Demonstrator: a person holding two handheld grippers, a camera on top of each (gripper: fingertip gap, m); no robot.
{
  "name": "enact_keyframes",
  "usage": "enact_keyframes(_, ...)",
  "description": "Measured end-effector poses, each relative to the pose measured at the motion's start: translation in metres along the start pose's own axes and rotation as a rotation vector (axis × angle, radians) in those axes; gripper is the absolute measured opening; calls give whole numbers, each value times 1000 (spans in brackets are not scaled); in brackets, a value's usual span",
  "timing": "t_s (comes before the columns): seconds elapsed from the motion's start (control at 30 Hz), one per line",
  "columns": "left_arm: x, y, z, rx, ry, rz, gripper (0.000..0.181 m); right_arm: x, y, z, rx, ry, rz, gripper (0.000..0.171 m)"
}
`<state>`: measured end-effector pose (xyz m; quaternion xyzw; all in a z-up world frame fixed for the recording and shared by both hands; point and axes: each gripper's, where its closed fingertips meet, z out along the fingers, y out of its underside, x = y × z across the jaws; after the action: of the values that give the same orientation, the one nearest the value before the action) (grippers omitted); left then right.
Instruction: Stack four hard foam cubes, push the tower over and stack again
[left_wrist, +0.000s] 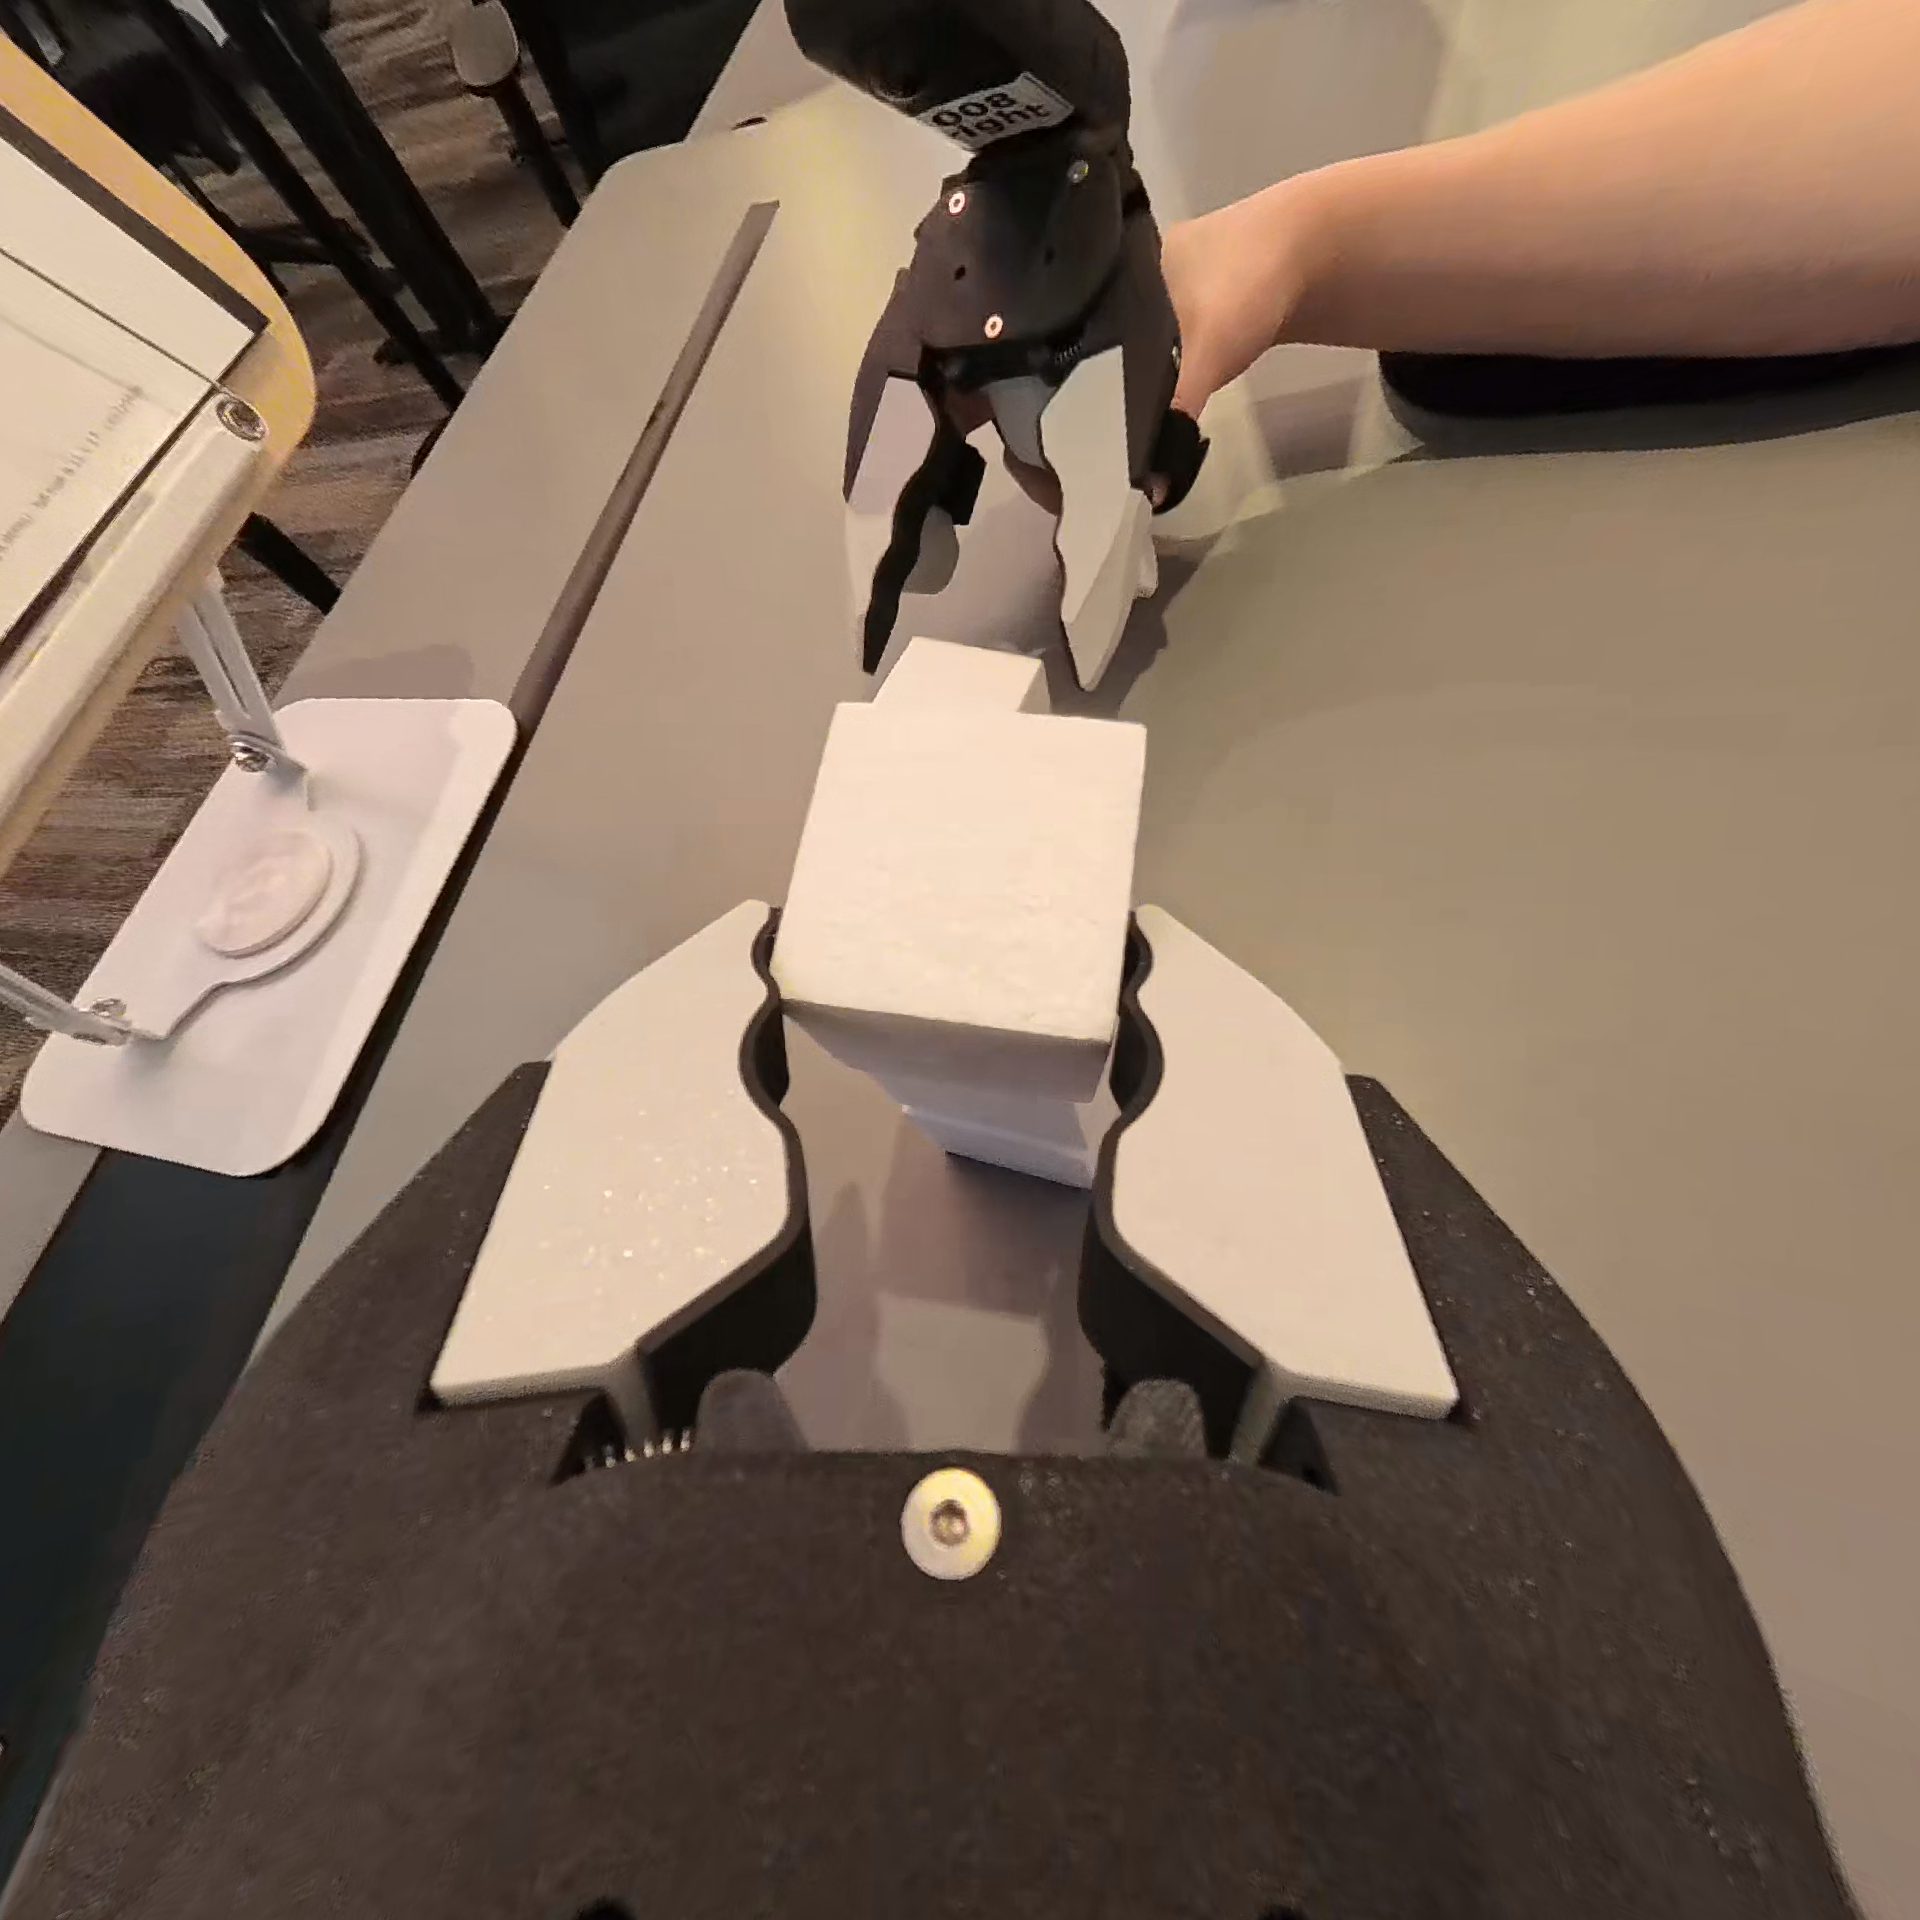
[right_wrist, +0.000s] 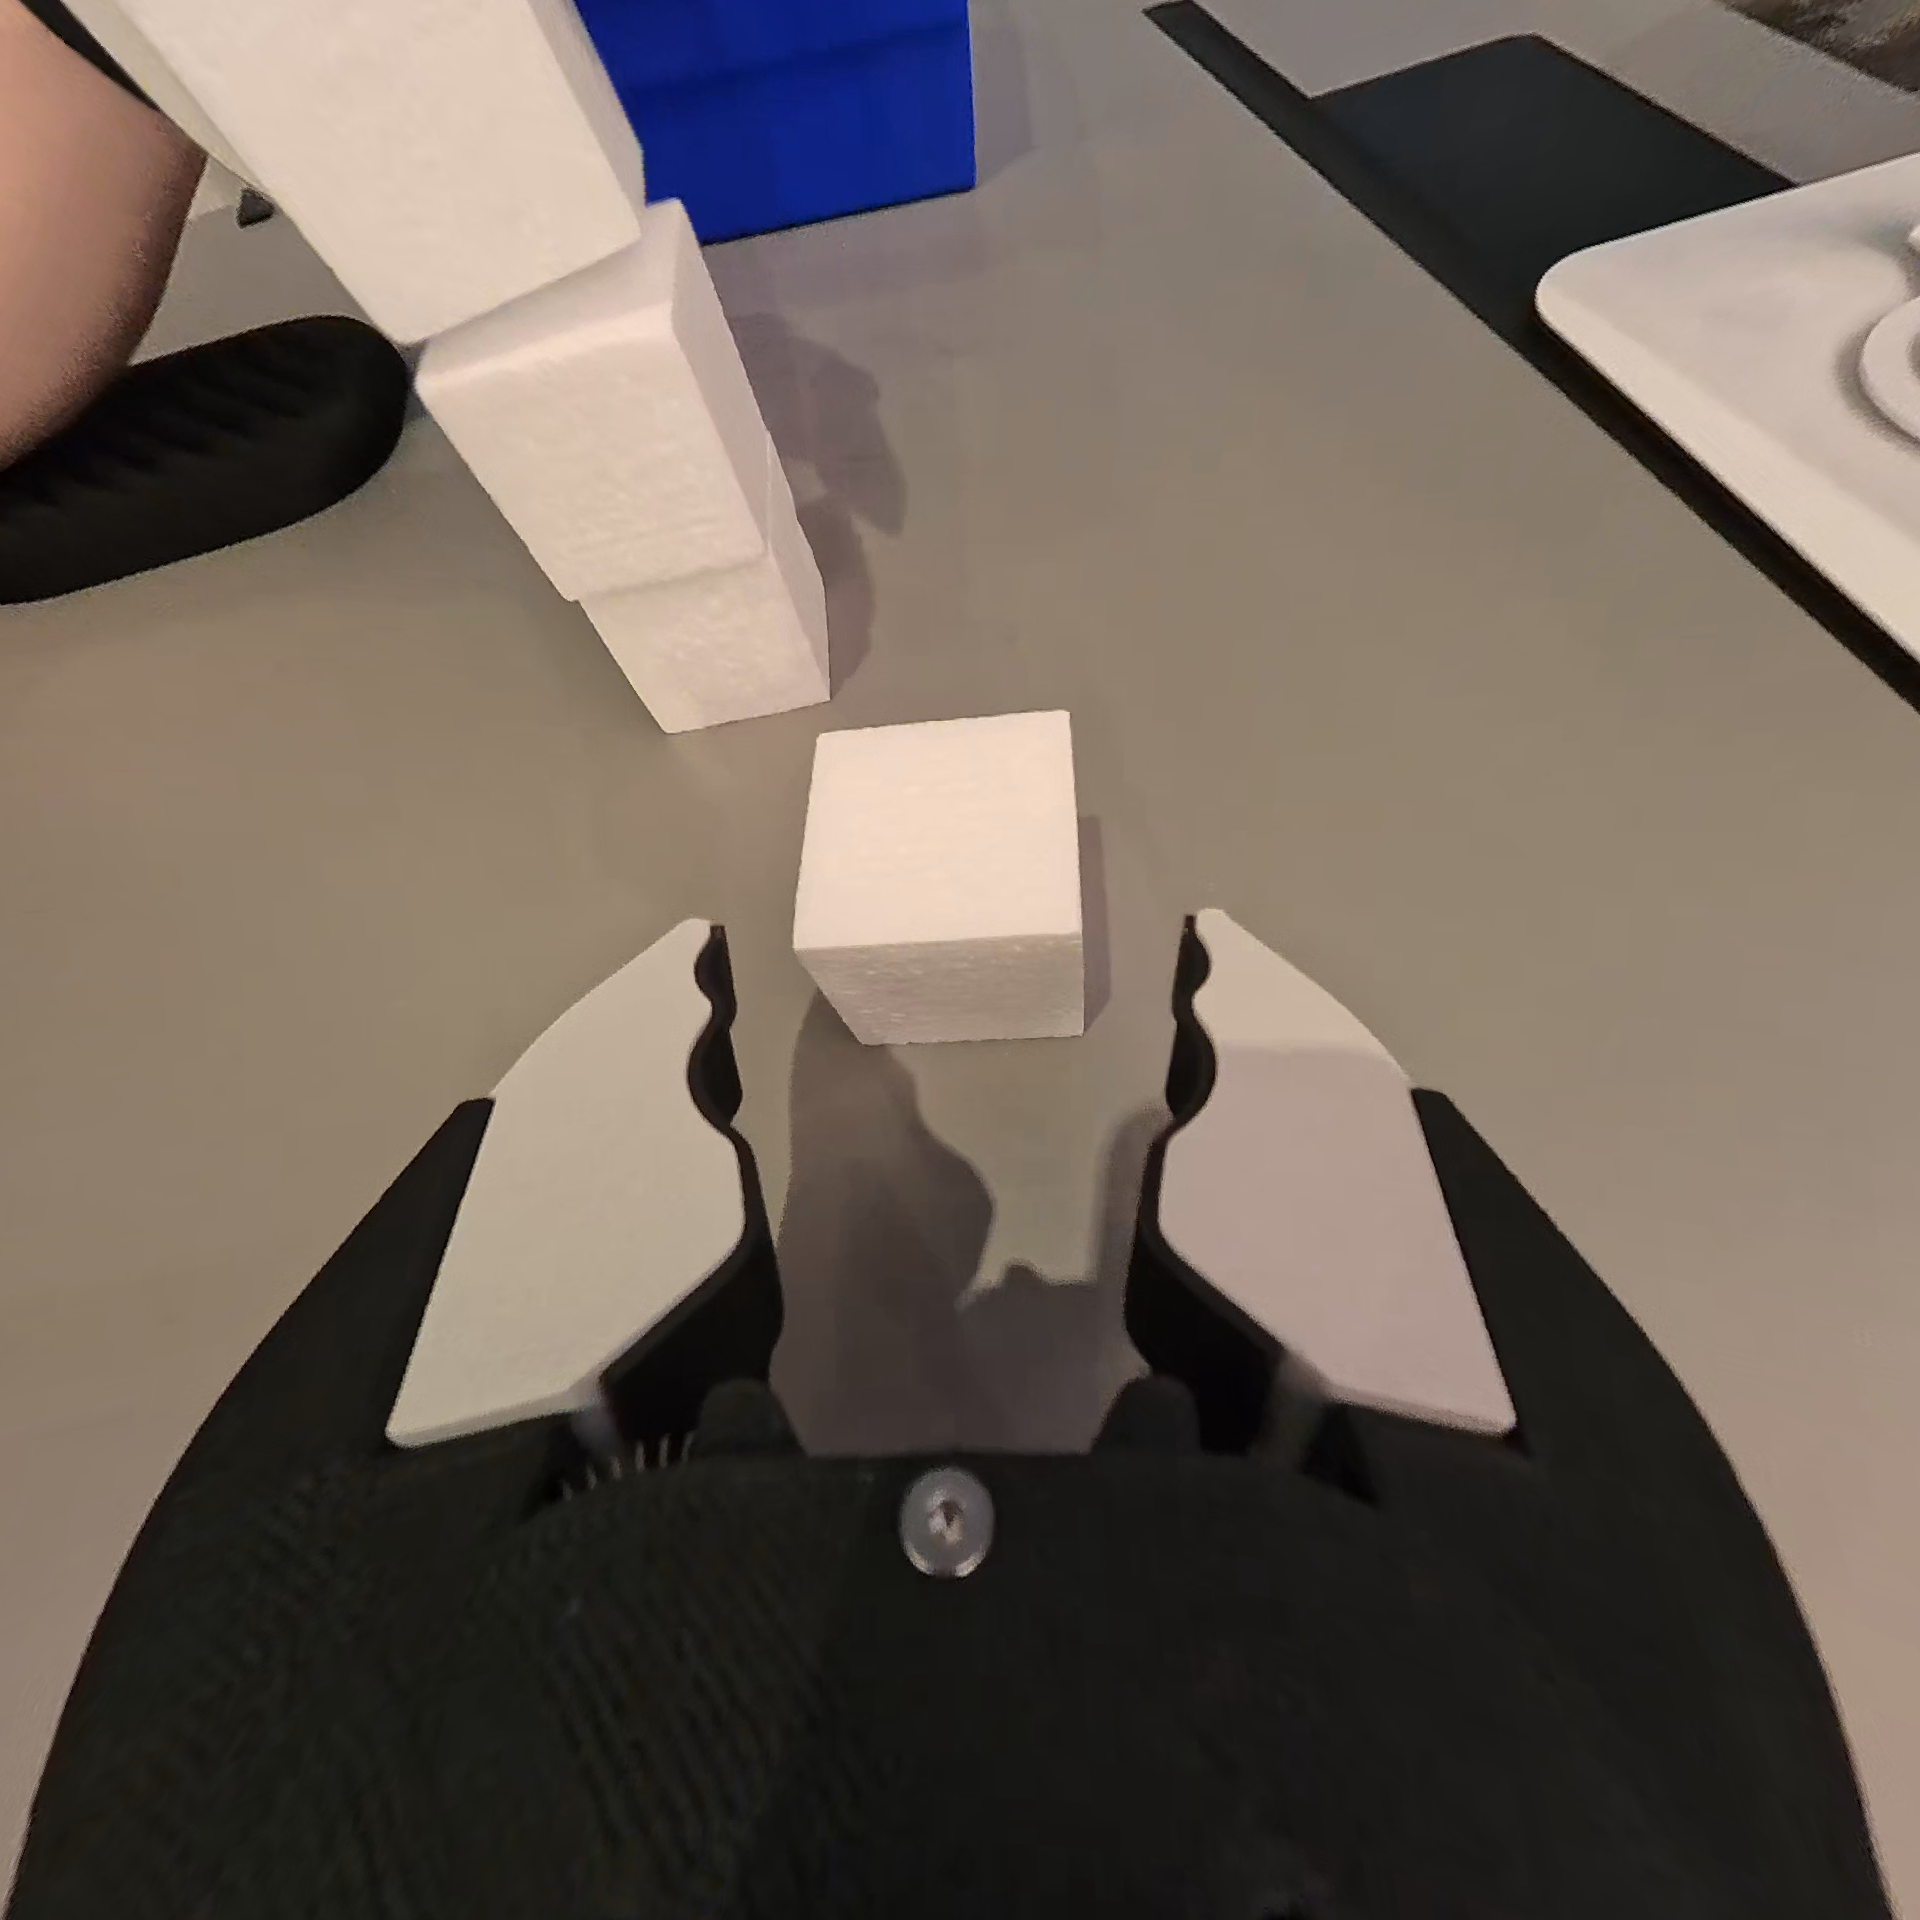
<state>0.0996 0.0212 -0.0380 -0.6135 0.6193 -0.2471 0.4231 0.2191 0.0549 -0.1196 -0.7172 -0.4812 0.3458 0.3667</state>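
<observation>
Your left tool (left_wrist: 951, 971) is gripping the top white foam cube (left_wrist: 961, 883) of a three-cube stack; your right tool (right_wrist: 951, 971) is hovering open near the lone white foam cube (right_wrist: 940, 878) on the grey surface (right_wrist: 1351, 727).

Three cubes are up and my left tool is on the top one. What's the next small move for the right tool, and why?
Probably ease the right tool forward until its open fingers straddle the loose cube, then close. That cube sits alone on the table, just ahead of the fingertips and roughly centred between them, while the left tool grips the tower's top cube.
</observation>
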Motion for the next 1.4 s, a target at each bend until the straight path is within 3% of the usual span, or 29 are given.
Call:
enact_keyframes(0.3,1,-2,8,32,49,1,61,4,5,14,-42,-1,-2,83)
enact_keyframes(0.4,-7,4,9,5,5,-23,87,4,11,15,-81,10,-27,59)
enact_keyframes(0.63,2,-5,-18,76,-16,-50,103,9,-9,-9,50,11,33,59)
enact_keyframes(0.8,12,13,-41,-46,36,-114,105,1,-75,-48,207,65,22,59)
enact_keyframes(0.93,-4,15,-65,-67,-78,-84,101,-50,-151,-62,348,-11,-63,58)
enact_keyframes(1.07,-9,20,-78,-79,-114,-90,102,-85,-184,-34,293,-112,-141,59)
enact_keyframes(1.23,-11,9,-90,-9,-126,-89,99,-91,-172,13,108,-124,-161,59)
enact_keyframes(1.4,-11,5,-91,8,-112,-78,97,-98,-161,30,28,-138,-170,59)
